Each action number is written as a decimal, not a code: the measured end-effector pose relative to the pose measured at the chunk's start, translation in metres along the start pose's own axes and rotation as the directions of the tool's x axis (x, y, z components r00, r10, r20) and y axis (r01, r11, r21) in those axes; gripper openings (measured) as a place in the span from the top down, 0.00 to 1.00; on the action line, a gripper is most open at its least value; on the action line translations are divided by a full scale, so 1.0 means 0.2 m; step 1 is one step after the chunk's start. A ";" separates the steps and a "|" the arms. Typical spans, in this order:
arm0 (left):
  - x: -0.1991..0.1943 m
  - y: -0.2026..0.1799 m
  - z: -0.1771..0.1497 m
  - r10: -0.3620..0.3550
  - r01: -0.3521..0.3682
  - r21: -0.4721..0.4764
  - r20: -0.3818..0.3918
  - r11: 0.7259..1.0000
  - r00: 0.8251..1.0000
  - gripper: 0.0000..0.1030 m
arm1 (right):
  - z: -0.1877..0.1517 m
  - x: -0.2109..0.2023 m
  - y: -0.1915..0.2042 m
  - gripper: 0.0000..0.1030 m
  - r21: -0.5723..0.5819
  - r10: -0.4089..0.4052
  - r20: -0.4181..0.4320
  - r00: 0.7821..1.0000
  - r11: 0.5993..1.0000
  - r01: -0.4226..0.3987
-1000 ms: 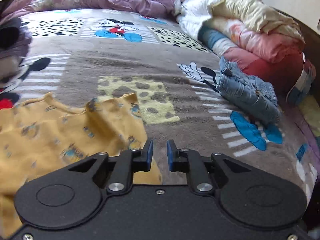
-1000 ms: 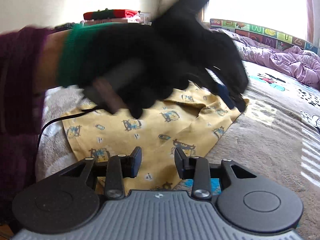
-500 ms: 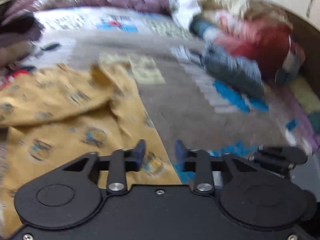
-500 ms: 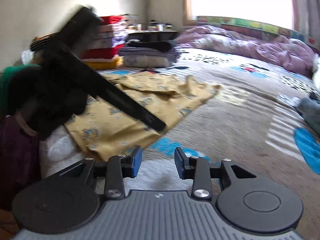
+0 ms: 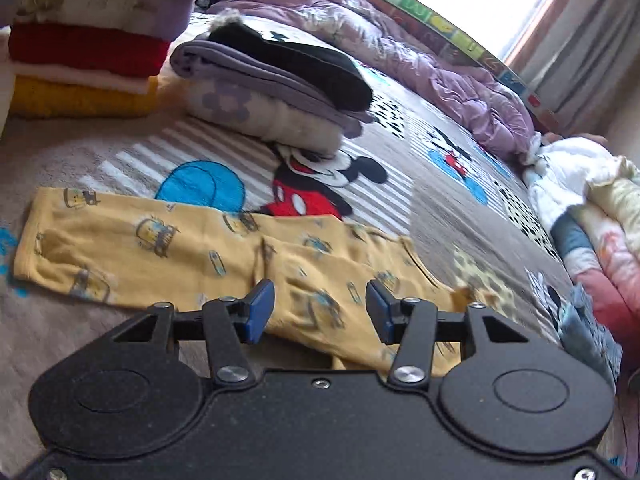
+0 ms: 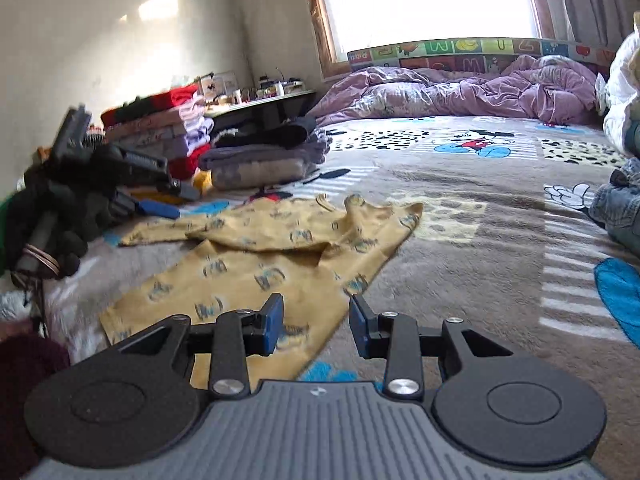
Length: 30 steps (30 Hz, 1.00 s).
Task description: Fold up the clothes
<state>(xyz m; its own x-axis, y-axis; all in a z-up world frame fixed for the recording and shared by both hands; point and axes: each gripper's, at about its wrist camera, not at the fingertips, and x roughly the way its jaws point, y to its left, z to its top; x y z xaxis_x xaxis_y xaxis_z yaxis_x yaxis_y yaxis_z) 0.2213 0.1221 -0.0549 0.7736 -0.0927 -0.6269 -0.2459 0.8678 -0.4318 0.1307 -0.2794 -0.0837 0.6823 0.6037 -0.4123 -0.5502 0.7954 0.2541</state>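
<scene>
The yellow garment lies part-folded on the blanket, one sleeve laid out flat, presumably for the next fold. The left gripper hovers over its near edge, jaws wide and empty; the right gripper, also wide, waits above the hem. Folded stacks stand clear behind.

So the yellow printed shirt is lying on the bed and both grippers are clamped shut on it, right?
Not quite. The yellow printed shirt is lying on the bed, but both wrist views show the left gripper and the right gripper open, holding nothing.
</scene>
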 end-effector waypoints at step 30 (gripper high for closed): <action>-0.28 -0.07 -0.05 -0.089 0.082 0.058 0.144 0.995 0.986 0.94 | 0.01 0.26 -0.28 0.63 0.451 0.037 0.026 0.999 0.891 -0.045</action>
<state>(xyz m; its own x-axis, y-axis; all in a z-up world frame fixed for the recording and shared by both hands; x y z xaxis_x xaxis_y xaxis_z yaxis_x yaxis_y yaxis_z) 0.1744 0.1105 -0.0203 0.8686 -0.0985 -0.4857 -0.1478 0.8840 -0.4435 0.1983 -0.2915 -0.1176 0.6738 0.6338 -0.3798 -0.3038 0.7062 0.6396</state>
